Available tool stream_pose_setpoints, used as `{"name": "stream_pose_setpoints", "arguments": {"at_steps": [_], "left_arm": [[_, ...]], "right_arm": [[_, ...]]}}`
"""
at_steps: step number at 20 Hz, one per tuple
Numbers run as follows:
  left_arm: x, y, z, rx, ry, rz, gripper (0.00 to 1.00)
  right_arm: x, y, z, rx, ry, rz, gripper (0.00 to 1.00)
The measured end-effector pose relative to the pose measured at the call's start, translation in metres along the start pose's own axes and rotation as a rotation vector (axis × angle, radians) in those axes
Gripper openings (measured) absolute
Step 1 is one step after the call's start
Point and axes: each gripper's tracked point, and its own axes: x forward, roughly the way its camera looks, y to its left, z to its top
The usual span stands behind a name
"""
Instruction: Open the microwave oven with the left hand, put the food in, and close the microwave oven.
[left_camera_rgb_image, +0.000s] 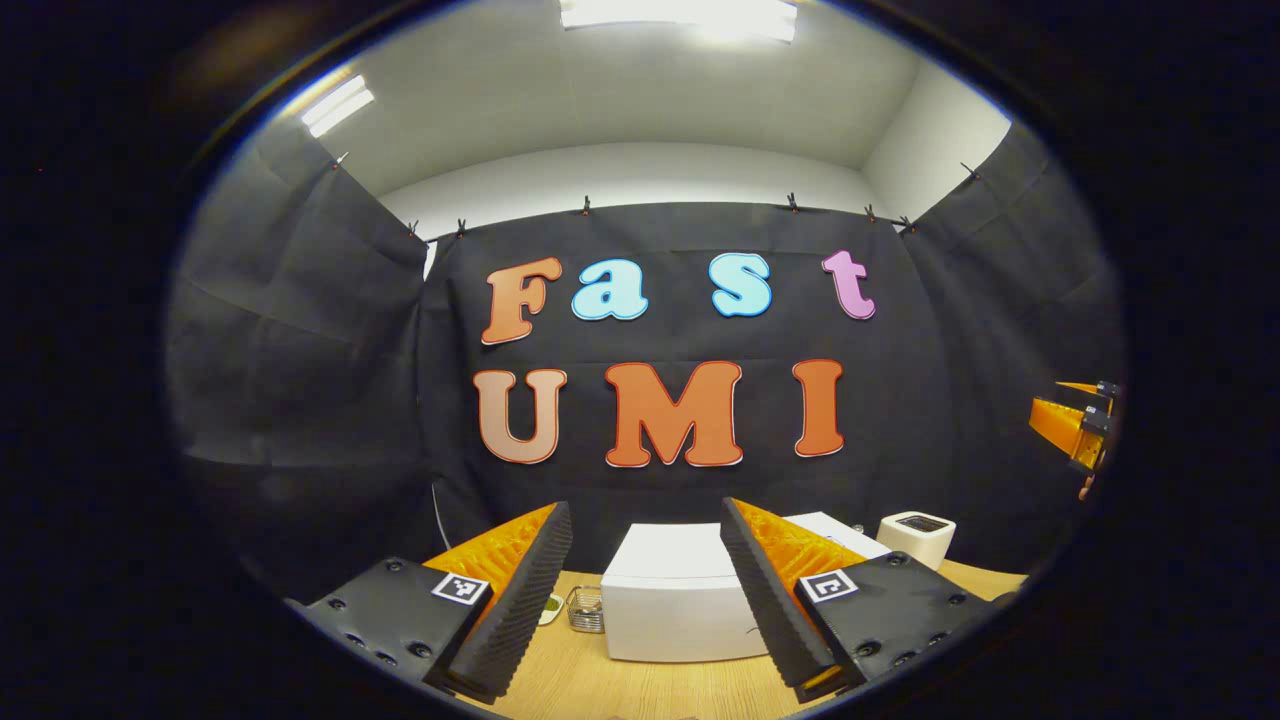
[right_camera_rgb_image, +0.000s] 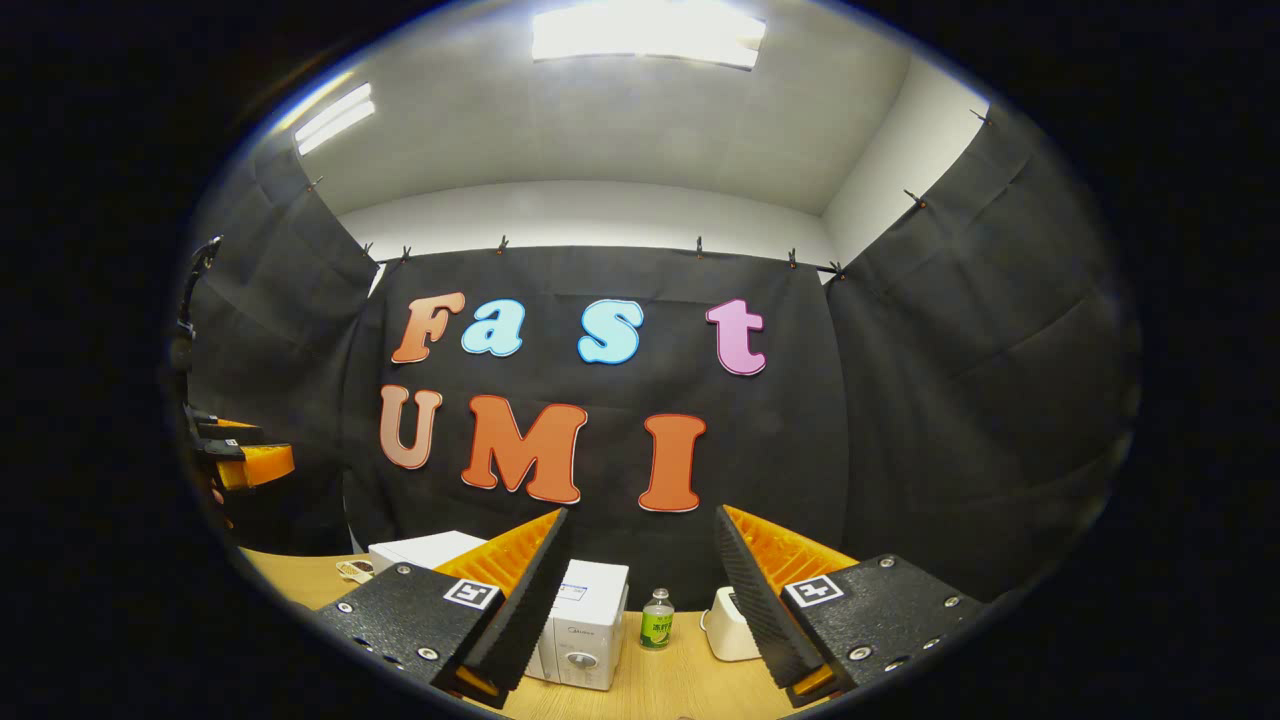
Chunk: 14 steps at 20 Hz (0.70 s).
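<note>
In the right gripper view a white microwave oven (right_camera_rgb_image: 585, 625) with a round dial on its front stands on the wooden table (right_camera_rgb_image: 660, 690), partly behind my right gripper (right_camera_rgb_image: 640, 512). That gripper is open, held above the table with nothing between its fingers. My left gripper (left_camera_rgb_image: 645, 507) is also open and empty, raised in front of a large white box-shaped appliance (left_camera_rgb_image: 665, 600) whose front I cannot make out. A second white box (left_camera_rgb_image: 835, 528) peeks out behind its right finger. Each gripper appears at the other view's edge: the right gripper (left_camera_rgb_image: 1085, 420) and the left gripper (right_camera_rgb_image: 240, 455).
A small wire basket (left_camera_rgb_image: 585, 608) stands left of the big white box. A white toaster-like appliance (left_camera_rgb_image: 915, 535) is at the right, also seen in the right gripper view (right_camera_rgb_image: 728, 625), beside a green bottle (right_camera_rgb_image: 657, 620). Another white box (right_camera_rgb_image: 425, 550) stands further left. Black cloth walls enclose the booth.
</note>
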Motion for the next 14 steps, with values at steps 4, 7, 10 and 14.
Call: {"name": "stream_pose_setpoints", "arguments": {"at_steps": [4,7,10,14], "left_arm": [[-0.001,-0.003,0.0,-0.004,0.0,-0.005,0.94],[-0.002,-0.005,0.002,-0.007,-0.003,-0.012,0.94],[-0.002,-0.007,0.005,-0.01,-0.014,-0.017,0.97],[0.0,-0.019,0.005,-0.028,-0.024,-0.037,0.97]], "right_arm": [[-0.003,0.001,0.0,-0.01,0.006,0.005,0.88],[-0.004,-0.002,-0.002,0.003,0.021,0.005,0.88],[-0.002,-0.009,-0.005,0.018,0.034,-0.006,0.88],[-0.005,-0.015,-0.009,0.025,0.041,-0.01,0.88]]}}
